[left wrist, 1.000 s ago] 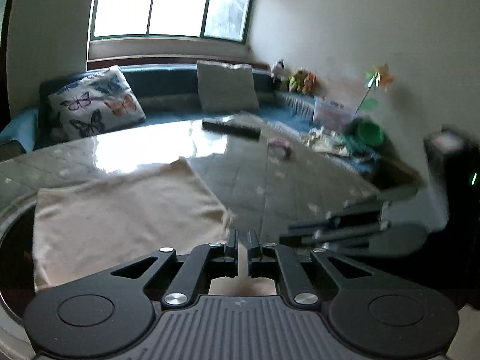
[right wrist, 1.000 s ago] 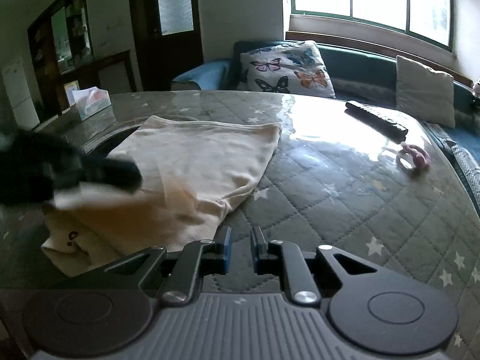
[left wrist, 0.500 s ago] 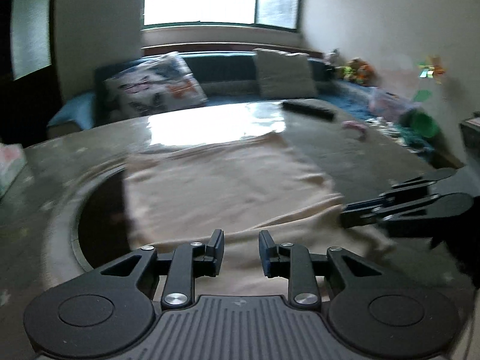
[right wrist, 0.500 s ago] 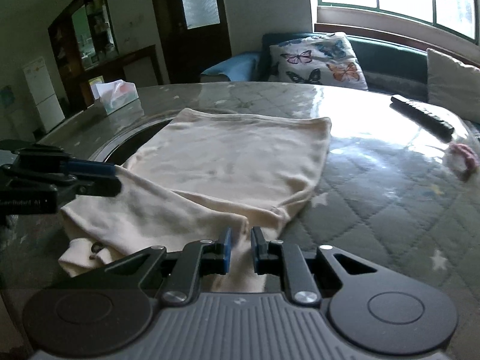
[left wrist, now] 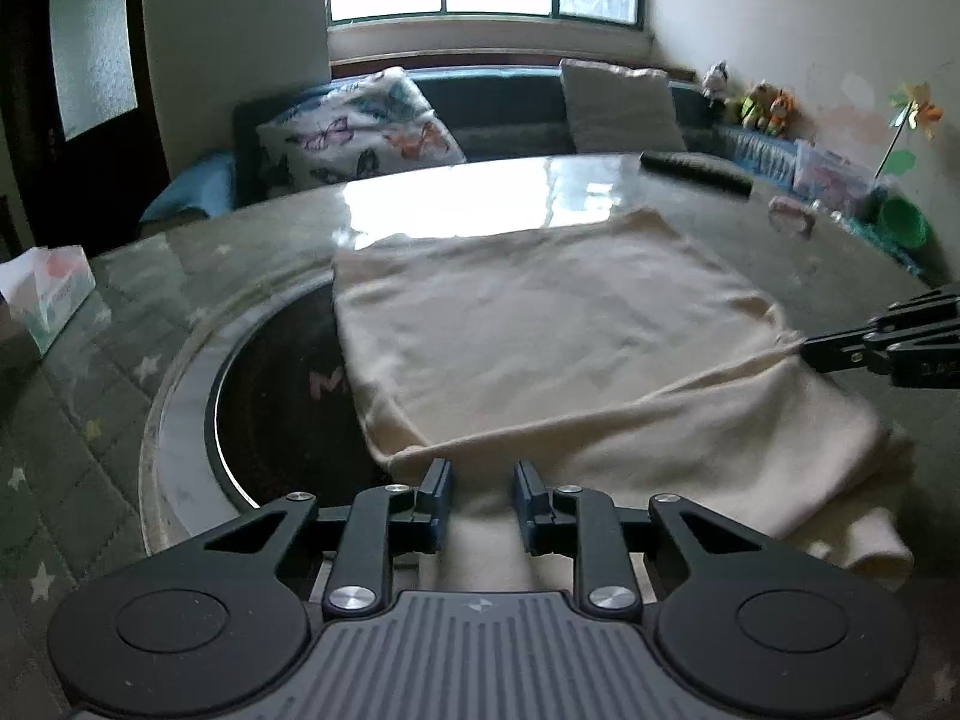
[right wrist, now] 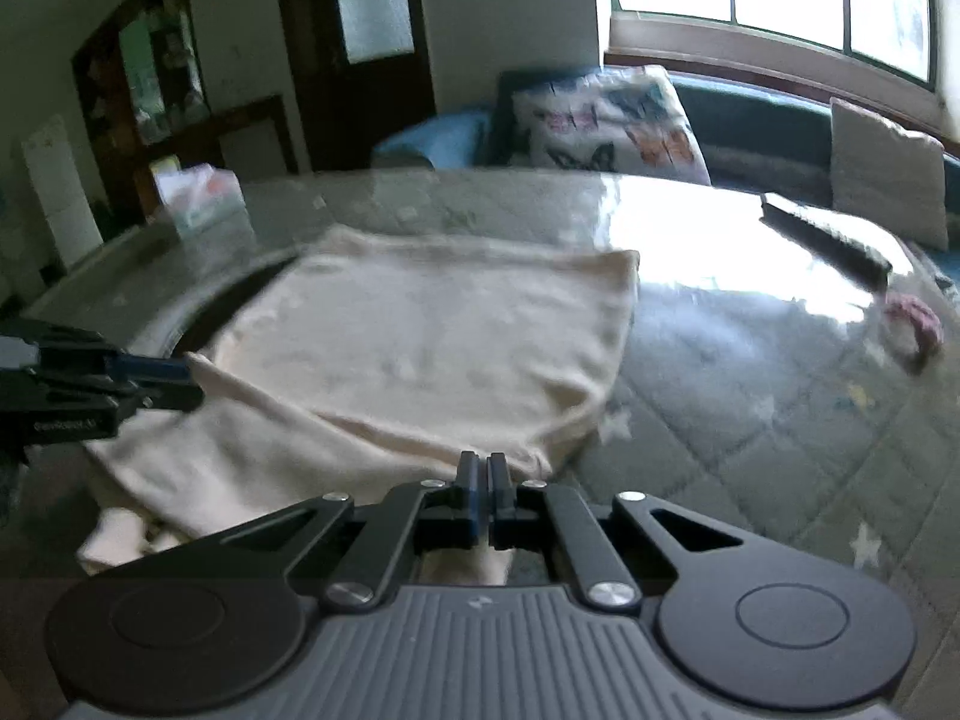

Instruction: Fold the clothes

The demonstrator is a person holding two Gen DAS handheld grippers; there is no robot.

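A cream garment (left wrist: 558, 348) lies partly folded on the round quilted table (left wrist: 120, 396), over the dark round inset. It also shows in the right wrist view (right wrist: 420, 354). My left gripper (left wrist: 477, 480) is open, its fingers on either side of the garment's near fold edge. It shows from the side in the right wrist view (right wrist: 156, 381). My right gripper (right wrist: 482, 471) is shut on the garment's near right edge. It also shows at the right in the left wrist view (left wrist: 810, 351), at the cloth's edge.
A tissue box (left wrist: 42, 294) stands at the left of the table. A remote control (left wrist: 696, 171) and a small pink item (left wrist: 792, 216) lie at the far right. A sofa with a butterfly cushion (left wrist: 360, 132) runs behind the table under the window.
My left gripper let go of the cloth and opened, then moved to the near fold. My right gripper came down to the garment's edge and shut on it.
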